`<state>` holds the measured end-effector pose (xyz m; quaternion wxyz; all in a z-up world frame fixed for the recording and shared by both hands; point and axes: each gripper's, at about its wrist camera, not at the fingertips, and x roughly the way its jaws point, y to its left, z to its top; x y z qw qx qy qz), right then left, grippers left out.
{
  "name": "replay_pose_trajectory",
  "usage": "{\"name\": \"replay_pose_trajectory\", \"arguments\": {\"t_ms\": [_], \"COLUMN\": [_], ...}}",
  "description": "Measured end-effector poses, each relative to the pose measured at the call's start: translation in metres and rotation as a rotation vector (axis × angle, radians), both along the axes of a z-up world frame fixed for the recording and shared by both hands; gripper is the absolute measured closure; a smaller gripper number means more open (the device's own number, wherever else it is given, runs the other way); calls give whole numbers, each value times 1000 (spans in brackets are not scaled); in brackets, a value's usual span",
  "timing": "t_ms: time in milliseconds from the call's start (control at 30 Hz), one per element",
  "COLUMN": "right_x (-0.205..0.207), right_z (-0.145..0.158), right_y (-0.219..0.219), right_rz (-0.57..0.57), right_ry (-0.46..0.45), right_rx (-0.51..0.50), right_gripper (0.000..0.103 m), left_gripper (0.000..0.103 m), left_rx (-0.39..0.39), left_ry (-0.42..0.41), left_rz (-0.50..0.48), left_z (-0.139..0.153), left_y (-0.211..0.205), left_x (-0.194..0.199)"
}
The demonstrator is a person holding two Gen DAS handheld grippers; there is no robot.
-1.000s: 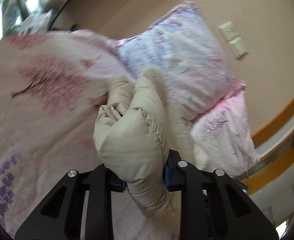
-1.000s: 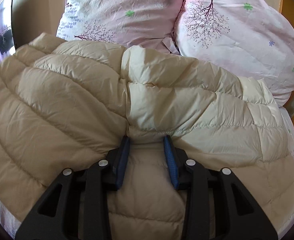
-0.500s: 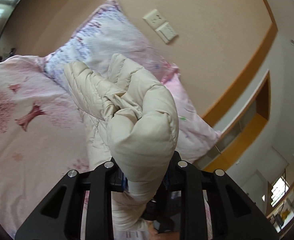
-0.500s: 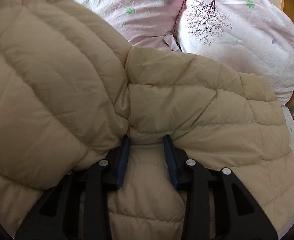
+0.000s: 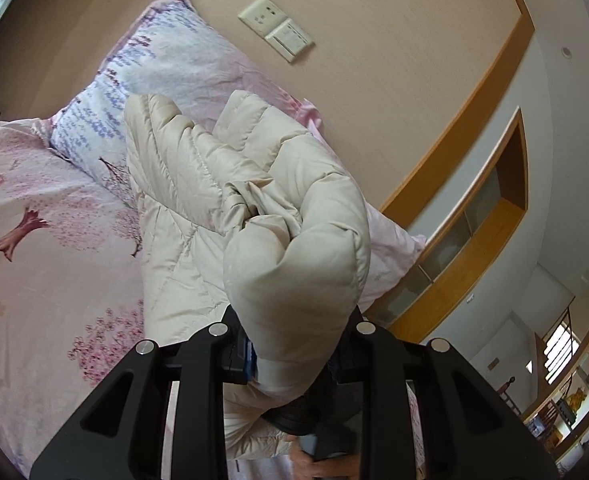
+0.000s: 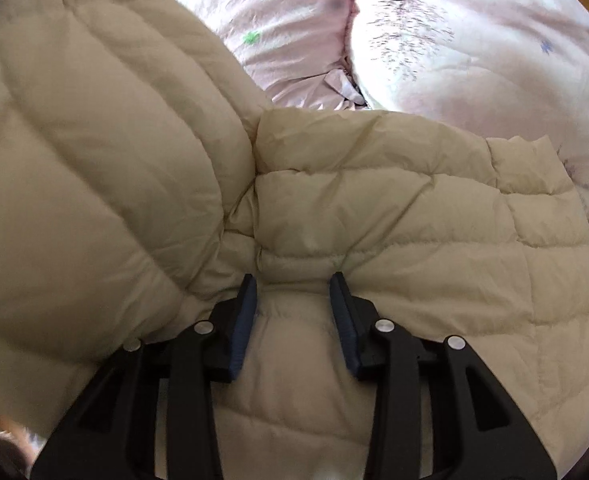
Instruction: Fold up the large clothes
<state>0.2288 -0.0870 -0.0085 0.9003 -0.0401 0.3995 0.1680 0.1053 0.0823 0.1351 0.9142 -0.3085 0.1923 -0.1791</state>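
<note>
A beige quilted down jacket (image 5: 294, 240) lies on the bed. My left gripper (image 5: 294, 344) is shut on a thick bunched fold of it and holds that part raised above the bedspread, with the rest trailing down to the left. In the right wrist view the jacket (image 6: 374, 208) fills most of the frame. My right gripper (image 6: 293, 284) points down at it, its blue pads (image 6: 246, 312) pinching a puffy ridge near a seam. The lifted part of the jacket bulges over the left half of that view.
A pink bedspread (image 5: 34, 240) with tree prints covers the bed. Two pillows (image 6: 286, 20) (image 6: 474, 40) lean at the headboard end, just beyond the jacket. A wall socket (image 5: 274, 28) and wooden trim (image 5: 454, 120) are behind. A person's hand (image 5: 318, 464) shows below the left gripper.
The left gripper has risen and turned with its fold of jacket, its view swinging from the bedspread toward the wall. In the right view the jacket's left part has lifted and swelled over.
</note>
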Motion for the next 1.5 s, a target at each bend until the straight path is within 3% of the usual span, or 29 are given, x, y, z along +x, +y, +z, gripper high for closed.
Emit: {"name": "replay_pose_trajectory", "arguments": {"t_ms": [200, 300, 433, 600, 733, 933, 1067, 1200, 1300, 1367, 1433, 1500], "right_x": [-24, -23, -6, 19, 31, 36, 19, -1, -11, -14, -12, -6], "right_z": [26, 29, 17, -3, -6, -6, 6, 30, 57, 69, 76, 79], "right_y": [-74, -122, -178, -191, -184, -210, -252, -299, -310, -302, -287, -264], "right_rz": [-75, -192, -336, -303, -264, -221, -314, -466, -419, -332, -237, -172], "right_ry": [-48, -56, 8, 97, 107, 111, 71, 6, -41, -45, -16, 26], "right_rx": [62, 58, 81, 127, 123, 215, 248, 284, 422, 518, 583, 575], "right_gripper": [61, 61, 62, 72, 77, 77, 72, 70, 63, 41, 38, 38], "left_gripper": [78, 78, 78, 78, 78, 77, 77, 75, 72, 72, 72, 71], "left_rx": [45, 82, 122, 160, 204, 378, 423, 496, 536, 558, 577, 598], "left_ry": [-5, -8, -2, 45, 93, 132, 206, 226, 236, 245, 248, 248], "left_rz": [-59, -91, -163, -307, -429, -512, -543, -550, -548, -545, -543, -543], "left_z": [3, 3, 0, -18, -37, -65, -85, -95, -96, -97, -98, -99], "left_y": [-32, -52, -83, -132, -169, -212, -221, -232, -239, -241, -245, -253], "left_x": [6, 9, 18, 36, 44, 46, 55, 52, 52, 54, 54, 53]}}
